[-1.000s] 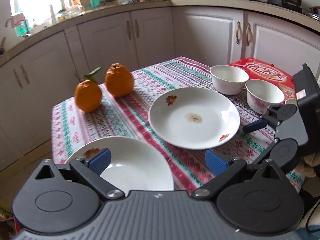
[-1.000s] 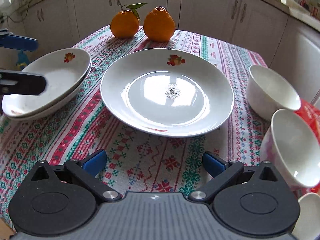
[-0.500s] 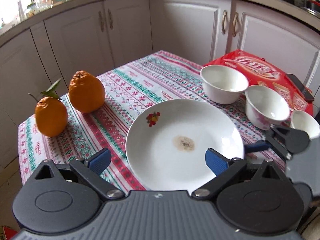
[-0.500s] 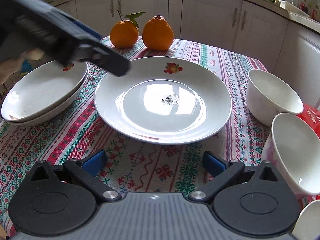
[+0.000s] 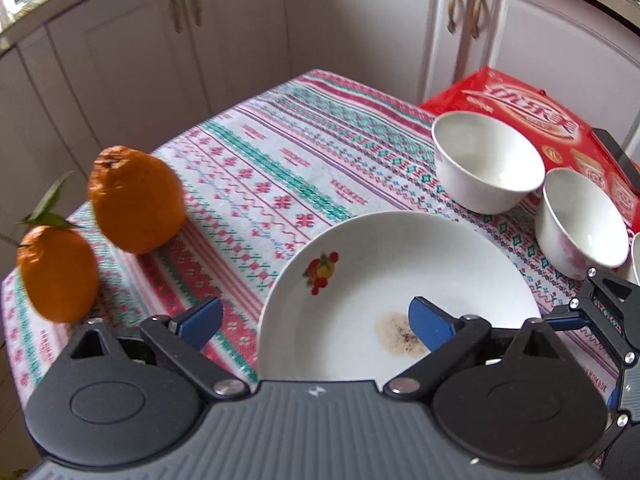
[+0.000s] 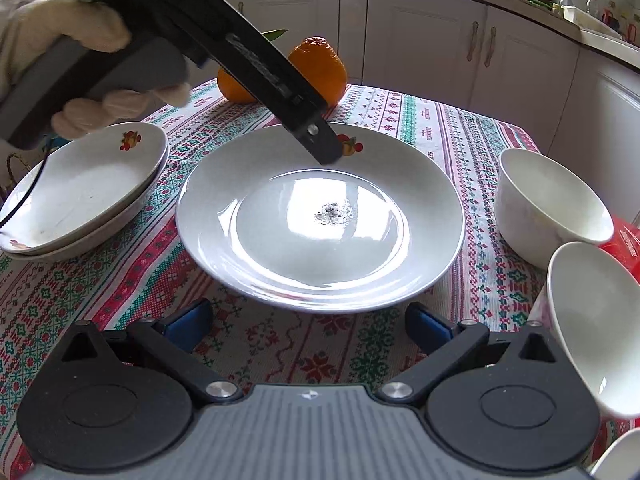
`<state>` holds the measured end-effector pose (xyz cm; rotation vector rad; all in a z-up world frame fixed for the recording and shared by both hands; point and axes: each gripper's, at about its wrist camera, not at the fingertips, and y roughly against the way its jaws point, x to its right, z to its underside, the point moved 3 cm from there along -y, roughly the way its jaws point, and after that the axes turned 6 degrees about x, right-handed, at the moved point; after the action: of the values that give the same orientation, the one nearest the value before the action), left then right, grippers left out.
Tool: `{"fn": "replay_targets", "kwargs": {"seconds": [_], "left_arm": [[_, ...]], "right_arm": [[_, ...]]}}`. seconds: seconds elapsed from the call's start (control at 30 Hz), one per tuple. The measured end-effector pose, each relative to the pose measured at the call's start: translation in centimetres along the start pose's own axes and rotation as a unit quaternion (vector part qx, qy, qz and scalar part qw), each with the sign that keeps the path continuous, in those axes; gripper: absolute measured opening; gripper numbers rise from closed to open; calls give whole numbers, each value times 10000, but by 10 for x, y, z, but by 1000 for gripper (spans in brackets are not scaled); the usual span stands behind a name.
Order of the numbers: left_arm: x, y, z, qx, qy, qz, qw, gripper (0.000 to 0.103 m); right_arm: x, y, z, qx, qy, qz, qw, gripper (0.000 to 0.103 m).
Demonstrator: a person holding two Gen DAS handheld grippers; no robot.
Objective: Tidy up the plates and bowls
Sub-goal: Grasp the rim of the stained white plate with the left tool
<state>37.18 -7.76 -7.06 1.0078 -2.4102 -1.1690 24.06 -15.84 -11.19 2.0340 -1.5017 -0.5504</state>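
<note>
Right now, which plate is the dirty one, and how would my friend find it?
Start at the patterned tablecloth. In its middle, in front of the two oranges, lies the big plate. Unlike the stacked plates on its left, it lies alone and has a dark crumb smudge at its centre.

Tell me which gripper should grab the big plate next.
Left, probably: the left gripper is open and straddles the rim of the big plate. The right gripper, also open, sits short of it.
</note>
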Motion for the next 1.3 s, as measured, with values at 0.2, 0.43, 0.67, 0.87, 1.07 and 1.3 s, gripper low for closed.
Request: {"fn": "replay_targets", "kwargs": {"seconds": [0.2, 0.43, 0.67, 0.87, 1.07, 1.3], "left_arm": [[-7, -23, -9, -285, -76, 196, 9994, 94], [-11, -36, -13, -607, -42, 709, 9956, 83], [-9, -41, -13, -826, -201, 938, 9920, 70], [-10, -44, -16, -954, -287, 976, 9902, 68], [-10, -44, -16, -983, -320, 948, 9901, 66], [-10, -41, -15, -964, -313, 953, 9903, 64]], "right_arm": [[1, -2, -1, 14, -8, 7, 10000, 103], [1, -4, -2, 67, -16, 22, 10000, 103], [6, -6, -3, 100, -45, 69, 9999, 103], [8, -4, -5, 155, -54, 58, 9998, 98], [7, -3, -5, 170, -19, 6, 9999, 94], [7, -2, -7, 109, 49, 12, 9999, 93]]}}
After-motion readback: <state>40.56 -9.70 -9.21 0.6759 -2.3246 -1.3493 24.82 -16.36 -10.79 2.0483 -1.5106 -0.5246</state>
